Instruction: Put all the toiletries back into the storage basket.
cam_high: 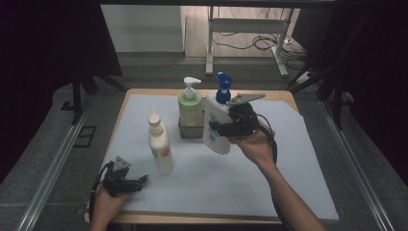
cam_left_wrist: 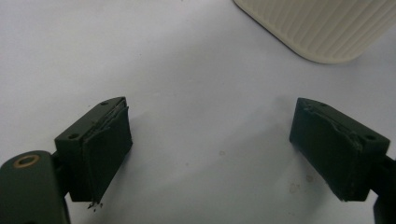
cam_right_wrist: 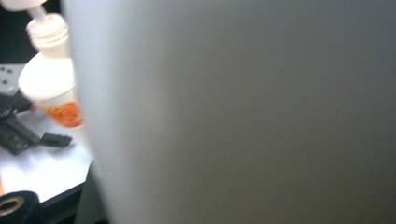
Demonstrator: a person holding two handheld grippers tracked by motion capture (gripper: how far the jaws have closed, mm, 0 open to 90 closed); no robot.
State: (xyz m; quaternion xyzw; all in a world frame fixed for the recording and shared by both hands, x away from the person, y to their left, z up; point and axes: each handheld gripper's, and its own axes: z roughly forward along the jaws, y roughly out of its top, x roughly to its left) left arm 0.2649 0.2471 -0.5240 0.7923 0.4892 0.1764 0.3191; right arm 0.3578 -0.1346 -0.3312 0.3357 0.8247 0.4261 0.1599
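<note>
A tall white bottle with a blue pump (cam_high: 215, 120) stands slightly tilted just right of a small dark tray (cam_high: 184, 133). My right gripper (cam_high: 217, 129) is shut on its lower body from the right. I cannot tell whether the bottle's base touches the mat. In the right gripper view the bottle's white wall (cam_right_wrist: 243, 112) blocks most of the picture and hides the jaws. My left gripper (cam_high: 139, 182) lies low at the front left of the table. It is open (cam_left_wrist: 210, 144) over bare mat with nothing between its jaws.
A green pump bottle (cam_high: 190, 107) stands in the tray. A cream bottle with an orange label (cam_high: 160, 144) stands upright left of it, and its ribbed base (cam_left_wrist: 322, 25) lies just beyond my left jaws. The white mat (cam_high: 269, 183) covers the table.
</note>
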